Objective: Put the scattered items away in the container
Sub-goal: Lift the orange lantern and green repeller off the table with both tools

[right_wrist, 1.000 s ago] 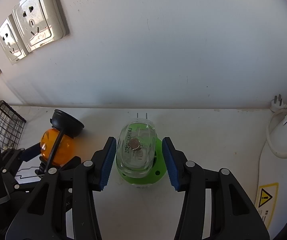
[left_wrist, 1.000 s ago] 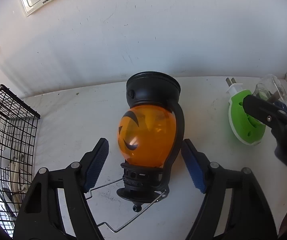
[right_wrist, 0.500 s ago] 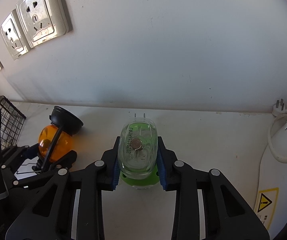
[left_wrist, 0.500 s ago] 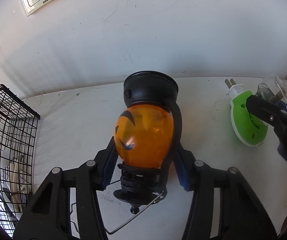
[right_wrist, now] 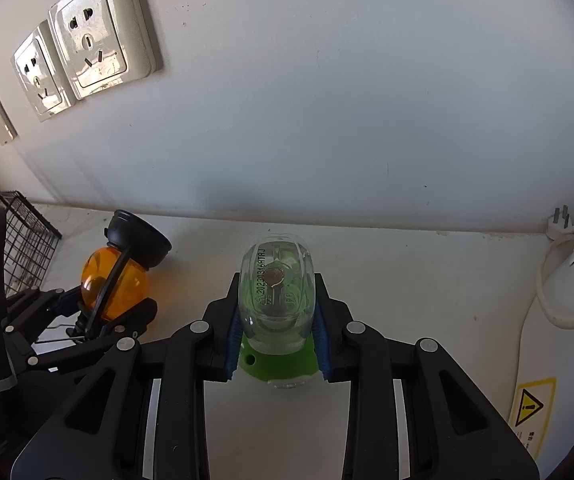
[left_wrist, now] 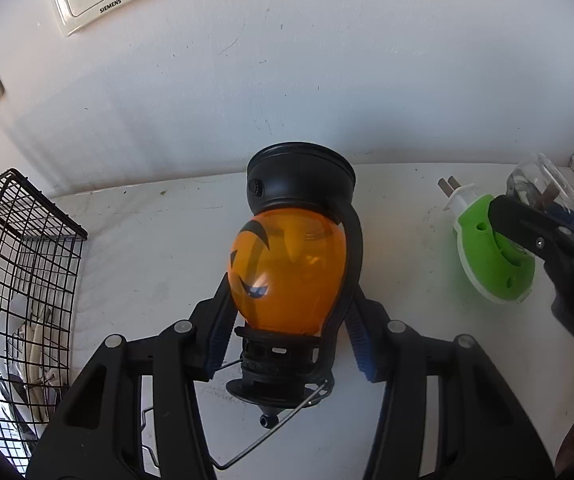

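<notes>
Both grips set, nothing binned yet.
Left hand-held gripper [left_wrist: 287, 328] clamps the pumpkin lantern [left_wrist: 287, 272] at frame centre; right hand-held gripper [right_wrist: 275, 336] pinches the green plug-in vaporizer [right_wrist: 275, 308]. Wire basket [left_wrist: 27, 280] sits far left on the counter [left_wrist: 147, 260]. Risk: round globe slipping out on lift.

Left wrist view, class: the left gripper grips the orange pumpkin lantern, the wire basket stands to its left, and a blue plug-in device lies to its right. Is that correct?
Not quite. The plug-in device is green, not blue, as the left wrist view shows. The left gripper does grip the orange pumpkin lantern, and the wire basket does stand to its left.
</notes>
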